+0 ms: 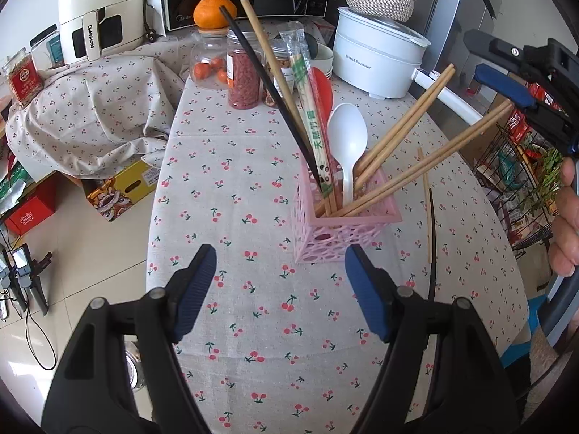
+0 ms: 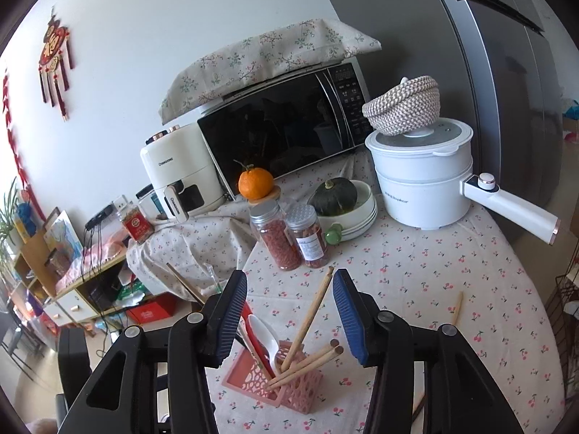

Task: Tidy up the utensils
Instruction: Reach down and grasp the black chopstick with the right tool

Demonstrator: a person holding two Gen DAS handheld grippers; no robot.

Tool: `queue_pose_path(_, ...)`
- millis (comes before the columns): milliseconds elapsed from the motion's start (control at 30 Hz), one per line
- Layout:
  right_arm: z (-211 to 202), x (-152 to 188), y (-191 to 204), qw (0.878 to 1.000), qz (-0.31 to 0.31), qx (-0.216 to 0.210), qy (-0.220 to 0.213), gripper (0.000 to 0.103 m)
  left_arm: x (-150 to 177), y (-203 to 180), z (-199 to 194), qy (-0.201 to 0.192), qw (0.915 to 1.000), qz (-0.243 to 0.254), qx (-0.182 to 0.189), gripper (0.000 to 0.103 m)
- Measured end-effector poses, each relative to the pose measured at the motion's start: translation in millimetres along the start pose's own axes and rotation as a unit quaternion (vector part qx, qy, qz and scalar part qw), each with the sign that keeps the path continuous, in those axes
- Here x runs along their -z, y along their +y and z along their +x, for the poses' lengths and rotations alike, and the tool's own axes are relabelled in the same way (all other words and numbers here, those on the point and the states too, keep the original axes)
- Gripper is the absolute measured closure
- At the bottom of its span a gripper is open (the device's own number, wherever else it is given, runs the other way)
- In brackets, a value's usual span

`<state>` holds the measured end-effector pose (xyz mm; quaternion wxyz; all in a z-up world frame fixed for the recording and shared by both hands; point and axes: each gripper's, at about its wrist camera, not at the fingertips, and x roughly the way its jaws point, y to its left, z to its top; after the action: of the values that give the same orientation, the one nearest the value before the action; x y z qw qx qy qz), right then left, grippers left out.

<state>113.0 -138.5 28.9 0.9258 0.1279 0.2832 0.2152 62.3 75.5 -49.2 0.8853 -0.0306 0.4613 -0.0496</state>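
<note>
Chopsticks (image 1: 401, 133), a white spoon (image 1: 346, 133) and a black stick (image 1: 269, 86) stand in the pink basket (image 1: 343, 231) on the table (image 1: 235, 166), at 1 o'clock from the left tongs (image 1: 280, 264), spread wide and holding nothing. From the right wrist, the basket (image 2: 289, 379) sits under the right tongs (image 2: 289, 311), also spread and bare; two jars (image 2: 289, 235) hold red bits at 12 o'clock.

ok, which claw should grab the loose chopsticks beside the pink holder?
Probably left: the left claw is open and low, near the loose chopsticks; the right claw hovers above the pink holder.
</note>
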Motion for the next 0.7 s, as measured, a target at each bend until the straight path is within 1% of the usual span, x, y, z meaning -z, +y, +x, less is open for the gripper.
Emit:
queue_pose_path(167,-23,-11,-19,1.0,0.014,0.009,-0.024,0.046,1,-6,3,0.006,0.9999,0.008,0.004,0.029)
queue_pose_path(300,-34,-12,-39,0.999,0.026,0.028,-0.02,0.043,3,-13,5,0.012,0.9998,0.012,0.01,0.028)
queue_pose_path(367,-36,-9,-50,0.999,0.027,0.044,-0.007,0.042,5,-18,8,0.017,0.9996,0.017,0.015,0.028)
queue_pose_path(433,-36,-4,-60,0.998,0.022,0.064,0.01,0.036,7,-23,11,0.024,0.9993,0.021,0.018,0.028)
queue_pose_path(500,-35,2,-69,0.996,0.016,0.085,0.03,0.034,8,-29,14,0.031,0.9989,0.026,0.022,0.027)
queue_pose_path(600,-30,13,-84,0.992,0.013,0.11,0.068,0.032,10,-41,18,0.038,0.9982,0.035,0.029,0.027)
queue_pose_path(700,-21,27,-100,0.984,0.022,0.139,0.113,0.032,10,-54,21,0.042,0.9974,0.049,0.032,0.027)
